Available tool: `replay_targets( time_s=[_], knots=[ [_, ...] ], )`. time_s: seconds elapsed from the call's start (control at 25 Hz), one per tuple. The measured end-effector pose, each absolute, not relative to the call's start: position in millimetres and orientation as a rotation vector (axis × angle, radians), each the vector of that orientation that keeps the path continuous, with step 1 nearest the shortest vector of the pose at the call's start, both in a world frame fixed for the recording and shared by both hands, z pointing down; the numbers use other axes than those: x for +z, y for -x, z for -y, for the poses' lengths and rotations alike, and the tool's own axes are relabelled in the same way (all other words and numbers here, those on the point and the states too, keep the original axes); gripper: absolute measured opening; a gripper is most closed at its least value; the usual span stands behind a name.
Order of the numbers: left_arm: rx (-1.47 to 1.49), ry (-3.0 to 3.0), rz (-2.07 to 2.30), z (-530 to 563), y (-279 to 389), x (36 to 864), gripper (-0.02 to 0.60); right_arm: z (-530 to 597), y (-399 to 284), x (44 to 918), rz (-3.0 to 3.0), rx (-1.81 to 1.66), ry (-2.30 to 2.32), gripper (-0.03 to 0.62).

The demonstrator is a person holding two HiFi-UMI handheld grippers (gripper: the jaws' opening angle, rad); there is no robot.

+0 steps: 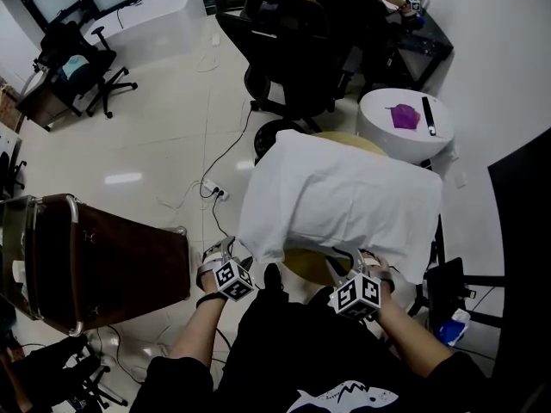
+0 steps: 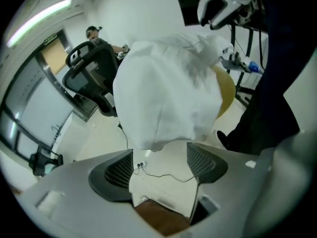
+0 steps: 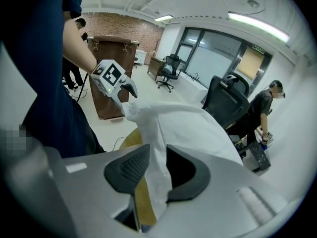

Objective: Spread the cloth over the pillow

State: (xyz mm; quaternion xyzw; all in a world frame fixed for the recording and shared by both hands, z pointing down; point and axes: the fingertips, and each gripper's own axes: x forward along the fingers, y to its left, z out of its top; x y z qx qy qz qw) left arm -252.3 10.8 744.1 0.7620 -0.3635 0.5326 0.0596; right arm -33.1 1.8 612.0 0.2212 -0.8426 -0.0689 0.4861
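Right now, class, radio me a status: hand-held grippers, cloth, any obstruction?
Left hand-held gripper open, clear of cloth. Right hand-held gripper shut on cloth's near edge. Cloth draped, pillow hidden beneath. Nothing lies on it.

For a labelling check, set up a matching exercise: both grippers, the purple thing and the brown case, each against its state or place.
1 left gripper
2 right gripper
3 purple thing
4 brown case

A on the round white table
B shut on the white cloth
C open, nothing between its jaws
D far left in the head view

Pairs: 1-C, 2-B, 3-A, 4-D
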Motion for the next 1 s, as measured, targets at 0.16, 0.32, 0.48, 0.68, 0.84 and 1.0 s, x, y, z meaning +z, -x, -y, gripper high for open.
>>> replay_targets(
  time_s=[0.16,0.32,0.48,0.68,0.84,1.0],
  knots=[
    [1.706,-2.406,1.053,0,256,739,0.257,0,38,617,2.034,-0.157,-0.532,0.118],
    [1.780,-2.476,0.997,8,251,736,0.182,0,44,622,2.022,-0.143,-0.529,0.118],
    [1.842,-2.496,0.930,6,252,739,0.087,2,51,629,2.014,-0.131,-0.525,0.118],
    [1.925,-2.564,0.856,4,260,725,0.052,6,55,633,2.017,-0.117,-0.526,0.118],
    [2.006,-2.587,0.835,9,276,712,0.004,11,63,634,2.014,-0.124,-0.523,0.118],
    [2.027,-2.575,0.860,16,298,704,0.000,17,70,635,2.016,-0.121,-0.524,0.118]
  ],
)
